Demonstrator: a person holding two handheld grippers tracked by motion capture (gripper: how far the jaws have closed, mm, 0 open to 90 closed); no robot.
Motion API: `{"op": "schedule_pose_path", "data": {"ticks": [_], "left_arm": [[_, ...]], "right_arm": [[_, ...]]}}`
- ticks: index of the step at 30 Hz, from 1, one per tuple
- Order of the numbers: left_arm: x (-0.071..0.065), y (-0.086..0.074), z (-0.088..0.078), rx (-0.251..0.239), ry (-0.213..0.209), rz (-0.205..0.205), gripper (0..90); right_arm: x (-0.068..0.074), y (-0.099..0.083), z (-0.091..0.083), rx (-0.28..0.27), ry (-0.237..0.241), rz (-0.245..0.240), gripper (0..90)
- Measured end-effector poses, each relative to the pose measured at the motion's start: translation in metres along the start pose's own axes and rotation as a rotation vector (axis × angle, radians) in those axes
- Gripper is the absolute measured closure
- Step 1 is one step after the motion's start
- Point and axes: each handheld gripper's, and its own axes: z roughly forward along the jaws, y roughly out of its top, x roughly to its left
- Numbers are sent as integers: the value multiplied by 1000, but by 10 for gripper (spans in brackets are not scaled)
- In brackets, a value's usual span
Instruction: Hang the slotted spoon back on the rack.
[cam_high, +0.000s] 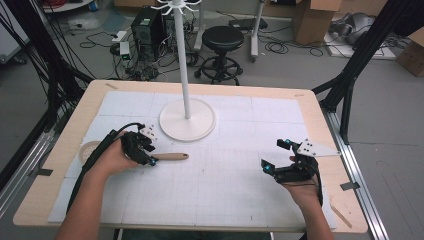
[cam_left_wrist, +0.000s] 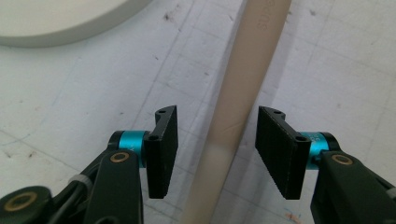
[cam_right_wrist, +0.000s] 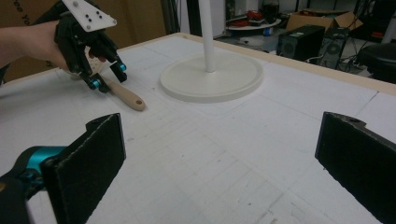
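Observation:
A light wooden handle (cam_high: 170, 156) lies flat on the white gridded mat, left of centre, with its rounded end pointing right. My left gripper (cam_high: 151, 160) comes down over its left part. In the left gripper view the handle (cam_left_wrist: 243, 93) runs between the two black pads (cam_left_wrist: 164, 149), with a gap on each side, so the gripper (cam_left_wrist: 217, 151) is open and astride it. The handle's far left end is hidden under the hand. My right gripper (cam_high: 275, 155) hovers at the right of the mat, open wide (cam_right_wrist: 219, 163) with nothing between its pads. Farther off in that view are the left gripper (cam_right_wrist: 108, 77) and the handle (cam_right_wrist: 126, 97).
A white stand with a round base (cam_high: 187, 120) and a tall pole (cam_high: 182, 55) sits at the back centre of the mat. A pale ring (cam_high: 89, 149) lies near the table's left edge. A black stool (cam_high: 222, 37) and cables are on the floor beyond.

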Motion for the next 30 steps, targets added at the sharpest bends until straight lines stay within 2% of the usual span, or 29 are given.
{"op": "schedule_pose_path", "data": {"ticks": [1, 4, 8, 14, 16, 17, 19, 22, 23, 26, 29, 30], "left_arm": [[-1, 0, 2, 1, 2, -8, 509], [-3, 2, 2, 10, -3, 4, 544], [-1, 2, 2, 26, -36, 14, 621], [0, 3, 3, 23, -51, 4, 653], [-1, 4, 3, 28, -44, 13, 657], [-1, 4, 2, 37, -39, 33, 659], [-4, 4, 3, 21, -32, 21, 664], [-5, 5, 3, 36, -27, 52, 675], [-7, 6, 3, 32, -25, 46, 680], [-7, 6, 2, 44, -30, 64, 702], [-6, 7, 2, 56, -37, 64, 734], [-7, 6, 3, 38, -36, 40, 735]], "right_arm": [[0, 0, 0, 0, -1, -2, 7], [0, 0, 0, 0, -2, 1, 7], [0, 0, 1, 1, -4, -6, 7], [0, 0, 0, 1, -5, -6, 7], [1, 0, 0, 3, -4, -5, 7], [1, 0, 0, 3, -5, -7, 7], [1, 0, 0, 2, -4, -6, 7], [1, 0, 0, 2, -5, -6, 7], [1, 0, 0, 2, -5, -5, 7], [1, 0, 0, 2, -3, -4, 7], [2, 1, 0, 3, -4, -4, 7], [2, 1, 0, 3, -3, -4, 7]]}}
